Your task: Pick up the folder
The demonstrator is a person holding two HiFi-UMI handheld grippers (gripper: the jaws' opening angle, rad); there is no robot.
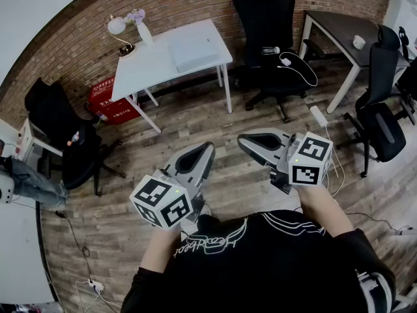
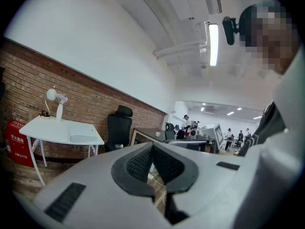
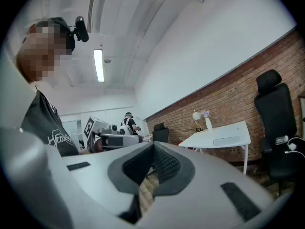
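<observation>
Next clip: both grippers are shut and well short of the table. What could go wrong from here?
The folder lies flat on the white table; unless opened, the left gripper and right gripper would likely just push it. The vase and lamp stand at the same table's corner and might get knocked.
</observation>
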